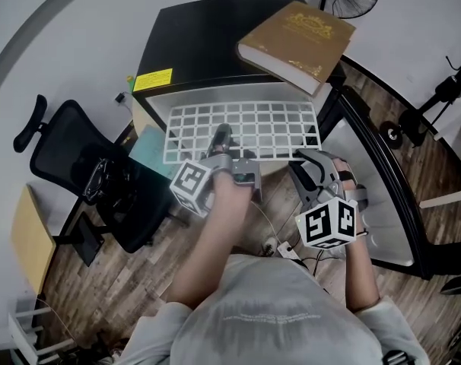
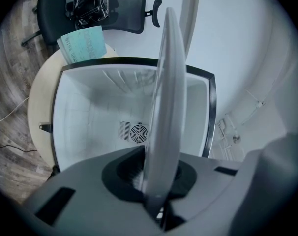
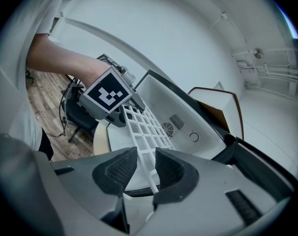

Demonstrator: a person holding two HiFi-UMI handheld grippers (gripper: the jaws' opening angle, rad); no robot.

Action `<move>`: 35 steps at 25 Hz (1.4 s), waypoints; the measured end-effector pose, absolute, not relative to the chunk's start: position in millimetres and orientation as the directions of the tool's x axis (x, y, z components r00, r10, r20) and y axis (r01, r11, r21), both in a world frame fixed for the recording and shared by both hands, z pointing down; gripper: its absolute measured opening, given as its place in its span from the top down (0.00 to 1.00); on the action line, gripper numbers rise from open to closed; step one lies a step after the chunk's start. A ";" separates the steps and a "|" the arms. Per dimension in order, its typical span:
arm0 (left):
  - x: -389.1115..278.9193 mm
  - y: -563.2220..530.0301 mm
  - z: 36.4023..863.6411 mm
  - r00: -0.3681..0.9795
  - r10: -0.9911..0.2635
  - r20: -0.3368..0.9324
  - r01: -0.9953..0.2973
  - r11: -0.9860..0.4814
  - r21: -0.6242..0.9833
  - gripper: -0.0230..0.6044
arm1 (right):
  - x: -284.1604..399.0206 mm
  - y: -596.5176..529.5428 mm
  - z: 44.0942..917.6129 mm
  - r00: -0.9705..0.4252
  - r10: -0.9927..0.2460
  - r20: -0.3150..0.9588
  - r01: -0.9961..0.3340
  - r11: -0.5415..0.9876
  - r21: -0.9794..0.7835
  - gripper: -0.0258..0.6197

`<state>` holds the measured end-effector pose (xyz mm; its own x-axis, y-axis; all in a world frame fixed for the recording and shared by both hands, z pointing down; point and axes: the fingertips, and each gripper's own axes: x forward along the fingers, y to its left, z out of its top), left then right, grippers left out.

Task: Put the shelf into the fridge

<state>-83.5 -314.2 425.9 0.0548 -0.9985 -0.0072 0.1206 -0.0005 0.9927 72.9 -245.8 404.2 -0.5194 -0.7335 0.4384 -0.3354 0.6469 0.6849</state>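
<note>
Jaws of your left gripper [image 1: 224, 138] are clamping the white plastic lattice shelf [image 1: 270, 128] by its near rim, the best handhold; those of your right gripper [image 1: 310, 164] are straddling it, half-open; likely light, stiff.

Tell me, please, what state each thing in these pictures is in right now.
Fridge door: swung open.
Shelf: held flat at the mouth of the fridge, most of it sticking out.
Book: closed, lying on top of the fridge.
Left gripper: fingers shut on the shelf's front edge.
Right gripper: fingers open, one on either side of the shelf's corner.
</note>
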 end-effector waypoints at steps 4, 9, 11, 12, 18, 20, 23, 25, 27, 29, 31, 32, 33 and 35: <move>-82.8 -318.6 427.8 0.058 -0.998 -0.001 0.110 0.005 0.994 0.91 | 72.1 -253.2 408.6 -0.495 -0.745 0.448 -0.334 0.639 0.693 0.78; -83.4 -331.6 427.4 0.068 -0.998 -0.016 0.134 -0.007 0.991 0.91 | 69.5 -266.5 411.3 -0.468 -0.740 0.483 -0.339 0.655 0.675 0.78; -83.6 -337.0 428.2 0.067 -0.998 -0.017 0.138 -0.008 0.990 0.91 | 69.6 -272.6 411.7 -0.449 -0.752 0.483 -0.346 0.644 0.682 0.78; -84.1 -339.1 428.8 0.065 -0.998 -0.019 0.139 -0.010 0.990 0.91 | 69.1 -275.1 412.1 -0.439 -0.757 0.484 -0.345 0.639 0.687 0.78; -85.1 -344.5 425.8 0.085 -0.994 -0.063 0.143 -0.050 0.988 0.91 | 66.1 -281.6 414.9 -0.398 -0.767 0.503 -0.330 0.631 0.702 0.78; -83.5 -342.7 421.7 0.126 -0.986 -0.112 0.146 -0.093 0.985 0.85 | 66.7 -281.8 416.3 -0.394 -0.766 0.508 -0.335 0.634 0.697 0.78; -73.6 -329.3 421.7 0.208 -0.967 -0.149 0.145 -0.120 0.982 0.82 | 67.2 -281.9 418.8 -0.382 -0.764 0.520 -0.330 0.638 0.696 0.77; -62.9 -315.6 429.6 0.266 -0.954 -0.136 0.122 -0.106 0.987 0.81 | 66.6 -282.5 419.4 -0.375 -0.763 0.527 -0.323 0.640 0.697 0.77; -61.0 -302.9 435.7 0.295 -0.946 -0.130 0.102 -0.105 0.989 0.78 | 66.1 -282.8 419.6 -0.372 -0.761 0.531 -0.320 0.642 0.696 0.77; -69.6 -292.7 435.8 0.294 -0.947 -0.126 0.078 -0.108 0.991 0.79 | 66.3 -282.8 418.8 -0.373 -0.761 0.531 -0.325 0.643 0.693 0.77; -81.4 -284.4 432.9 0.284 -0.951 -0.119 0.054 -0.108 0.993 0.81 | 67.0 -283.0 418.1 -0.373 -0.760 0.532 -0.328 0.644 0.691 0.77; -87.4 -280.5 431.7 0.279 -0.953 -0.115 0.043 -0.107 0.993 0.83 | 67.4 -283.0 418.2 -0.371 -0.760 0.534 -0.328 0.645 0.690 0.77; -93.4 -276.7 430.5 0.274 -0.955 -0.111 0.032 -0.107 0.994 0.84 | 67.5 -283.0 418.4 -0.368 -0.760 0.535 -0.327 0.645 0.691 0.77; -104.2 -270.7 429.2 0.272 -0.957 -0.102 -0.007 -0.108 0.994 0.87 | 66.4 -283.0 419.4 -0.364 -0.761 0.538 -0.324 0.645 0.693 0.77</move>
<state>-104.2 -270.7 429.2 0.2723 -0.9568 -0.1018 -0.0066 -0.1076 0.9942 66.4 -283.0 419.4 -0.3638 -0.7606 0.5377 -0.3236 0.6445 0.6927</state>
